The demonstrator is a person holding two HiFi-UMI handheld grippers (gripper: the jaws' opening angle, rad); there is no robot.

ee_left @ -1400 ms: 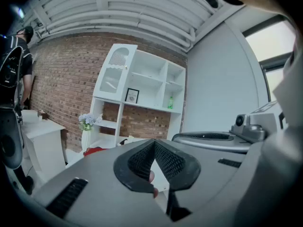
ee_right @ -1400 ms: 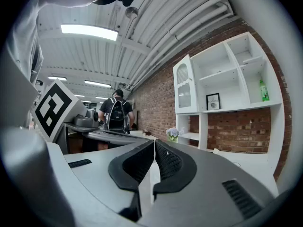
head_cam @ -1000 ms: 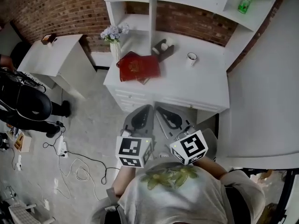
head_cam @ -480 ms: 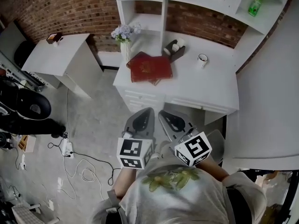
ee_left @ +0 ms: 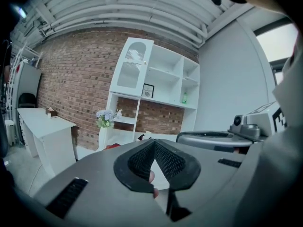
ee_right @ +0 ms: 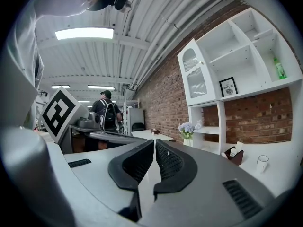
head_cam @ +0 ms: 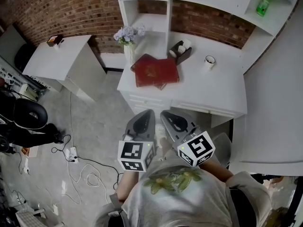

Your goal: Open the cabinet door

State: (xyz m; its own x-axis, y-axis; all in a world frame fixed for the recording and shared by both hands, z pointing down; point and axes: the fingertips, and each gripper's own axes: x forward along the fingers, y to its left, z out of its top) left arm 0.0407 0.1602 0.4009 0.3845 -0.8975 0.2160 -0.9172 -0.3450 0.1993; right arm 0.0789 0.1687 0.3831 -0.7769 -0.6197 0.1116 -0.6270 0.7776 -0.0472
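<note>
Nearer the white desk (head_cam: pixel 208 89) now, left hand-held gripper (head_cam: pixel 148 113) and right hand-held gripper (head_cam: pixel 165 114) hang closed, gripping nothing.

The left gripper (head_cam: pixel 146 113) and right gripper (head_cam: pixel 166 114) have edged toward the front edge of the worktop (head_cam: pixel 208 90), and the dark-clothed person (head_cam: pixel 27 123) has drawn away leftward.

- The white cabinet door (ee_left: pixel 132 67) has an arched, pale pane in its upper part and a second panel below.
- It stands upright and looks shut, flush with its frame.
- It fronts the top left compartment of the white shelf unit (ee_left: pixel 165 86), high above the table (head_cam: pixel 208 91).
</note>
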